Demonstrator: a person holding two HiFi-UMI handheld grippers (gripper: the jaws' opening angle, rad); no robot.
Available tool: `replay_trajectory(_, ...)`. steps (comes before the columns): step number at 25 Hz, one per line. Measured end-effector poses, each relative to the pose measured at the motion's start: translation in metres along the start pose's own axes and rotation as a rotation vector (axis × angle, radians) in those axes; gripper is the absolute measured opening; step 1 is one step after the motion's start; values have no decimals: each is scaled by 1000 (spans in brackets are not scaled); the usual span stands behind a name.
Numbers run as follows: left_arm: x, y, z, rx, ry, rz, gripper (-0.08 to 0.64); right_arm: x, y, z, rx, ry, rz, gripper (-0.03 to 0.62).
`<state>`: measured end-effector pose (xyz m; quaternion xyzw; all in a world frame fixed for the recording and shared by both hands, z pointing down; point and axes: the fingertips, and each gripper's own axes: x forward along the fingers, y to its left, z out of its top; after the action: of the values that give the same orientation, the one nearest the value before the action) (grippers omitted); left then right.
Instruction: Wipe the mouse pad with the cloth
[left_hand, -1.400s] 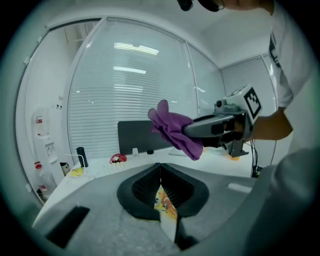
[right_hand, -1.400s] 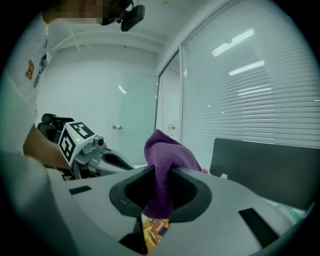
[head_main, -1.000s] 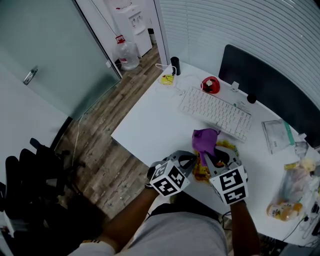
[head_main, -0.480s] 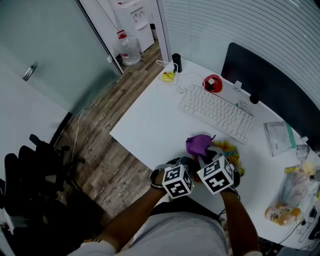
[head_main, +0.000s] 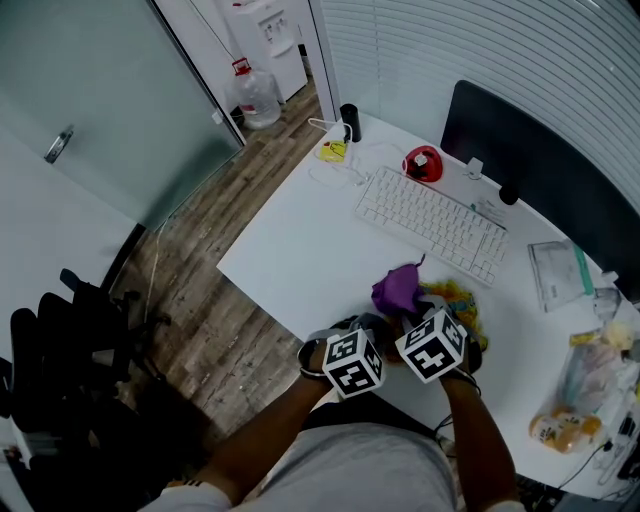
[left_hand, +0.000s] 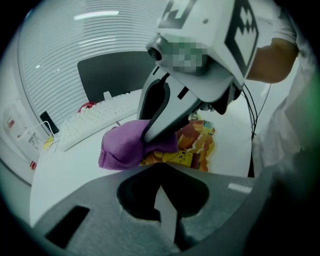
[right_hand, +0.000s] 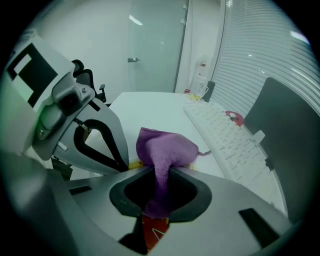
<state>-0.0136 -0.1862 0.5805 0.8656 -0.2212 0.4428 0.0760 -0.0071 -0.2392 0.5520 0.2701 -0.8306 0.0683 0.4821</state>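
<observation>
A purple cloth (head_main: 398, 290) lies bunched on the left part of a colourful orange and yellow mouse pad (head_main: 458, 300), near the front edge of the white desk (head_main: 300, 240). My right gripper (head_main: 413, 315) is shut on the cloth (right_hand: 162, 150), which runs down between its jaws; a strip of the pad (right_hand: 152, 230) shows beneath. My left gripper (head_main: 365, 325) sits just left of it, shut with nothing in it (left_hand: 161, 172). In the left gripper view the right gripper (left_hand: 150, 137) presses the cloth (left_hand: 122, 147) onto the pad (left_hand: 192, 147).
A white keyboard (head_main: 430, 225) lies just behind the pad, with a red object (head_main: 422, 165) and a dark monitor (head_main: 530, 170) farther back. Plastic bags (head_main: 575, 400) clutter the desk's right side. A black office chair (head_main: 60, 350) stands on the floor at left.
The right gripper has dragged the cloth leftward over the pad, toward the left gripper; more of the pad now shows at the right. The two grippers stand closer together.
</observation>
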Motion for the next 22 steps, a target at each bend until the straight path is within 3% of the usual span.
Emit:
replay_trajectory(16, 2, 1, -1, -25, 0, -7, 17, -47, -78, -100, 232, 86, -161, 69)
replay_trajectory(22, 0, 1, 0, -24, -7, -4, 17, -67, -61, -91, 236, 47, -162, 69)
